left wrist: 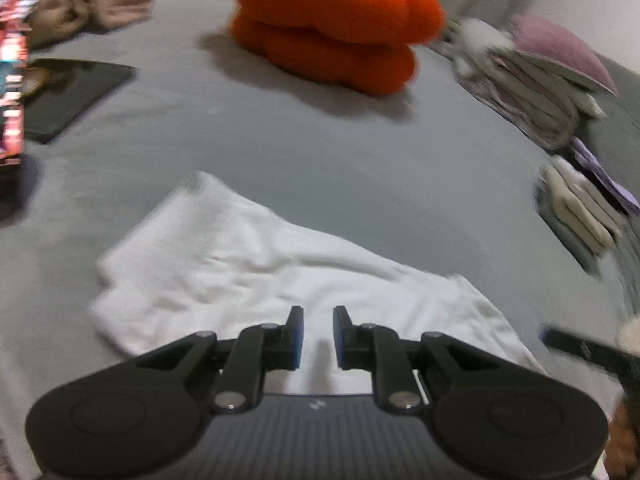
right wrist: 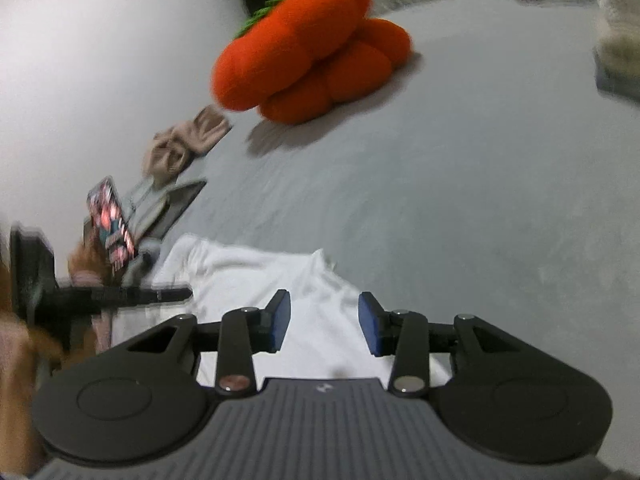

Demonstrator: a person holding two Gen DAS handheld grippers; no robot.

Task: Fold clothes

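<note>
Both tongs hang empty over the white garment: the left tongs [left wrist: 318, 338] parted a crack, the right tongs [right wrist: 323, 326] wider. The white garment [left wrist: 256, 272] lies flattened on the grey bed [left wrist: 360, 168], nearer than the orange plush [left wrist: 332, 28], apparently let go mid-fold.

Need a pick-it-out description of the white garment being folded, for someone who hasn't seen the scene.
Start from the big orange plush pumpkin on the grey bedsheet. Come toward the cameras across bare sheet to the white garment, lying flat just under both open grippers, left and right. It is the only pure white cloth, spread alone mid-bed; the beige and pink clothes are stacked at the edges.
</note>
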